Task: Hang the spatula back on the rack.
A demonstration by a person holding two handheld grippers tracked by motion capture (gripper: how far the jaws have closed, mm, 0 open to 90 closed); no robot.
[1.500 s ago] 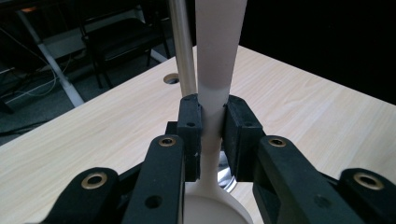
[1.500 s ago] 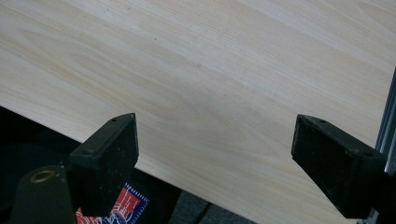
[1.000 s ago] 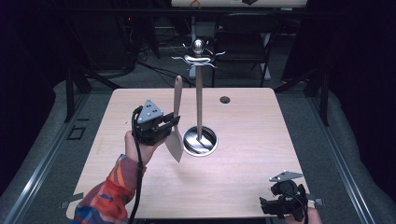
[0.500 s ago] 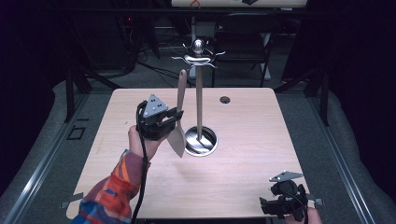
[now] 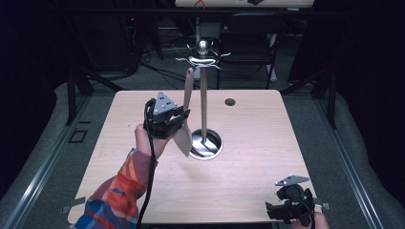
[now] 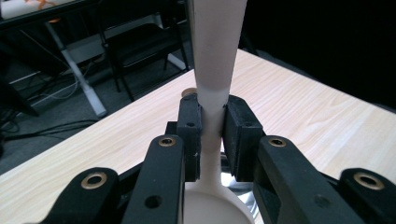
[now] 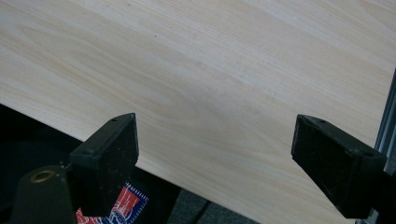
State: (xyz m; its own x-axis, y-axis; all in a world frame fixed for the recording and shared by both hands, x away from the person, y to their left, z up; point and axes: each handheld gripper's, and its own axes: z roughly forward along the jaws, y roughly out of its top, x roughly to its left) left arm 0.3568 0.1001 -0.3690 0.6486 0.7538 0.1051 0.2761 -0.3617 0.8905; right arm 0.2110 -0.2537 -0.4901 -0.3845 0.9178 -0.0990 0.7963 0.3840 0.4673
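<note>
Left gripper (image 5: 177, 119), at centre frame, clamps a spatula's (image 5: 185, 114) neck, handle up beside the rack (image 5: 204, 102). Right gripper (image 5: 286, 210), lower right, hangs with jaws spread wide over the table (image 5: 258, 143).

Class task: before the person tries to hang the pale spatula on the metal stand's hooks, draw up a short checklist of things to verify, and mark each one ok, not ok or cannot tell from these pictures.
1. Left claw clamped on the spatula: ok; in the left gripper view both jaws press on its narrow neck.
2. Spatula upright, handle end up: ok; its top is near the hooks in the high view.
3. Hanging hole in the handle end: cannot tell.
4. A free hook: ok; nothing hangs from those in sight.
5. Stand steady on its round base: ok; the pole is upright on the table.
6. Right claw out of the way: ok; open, at the table's near edge.
</note>
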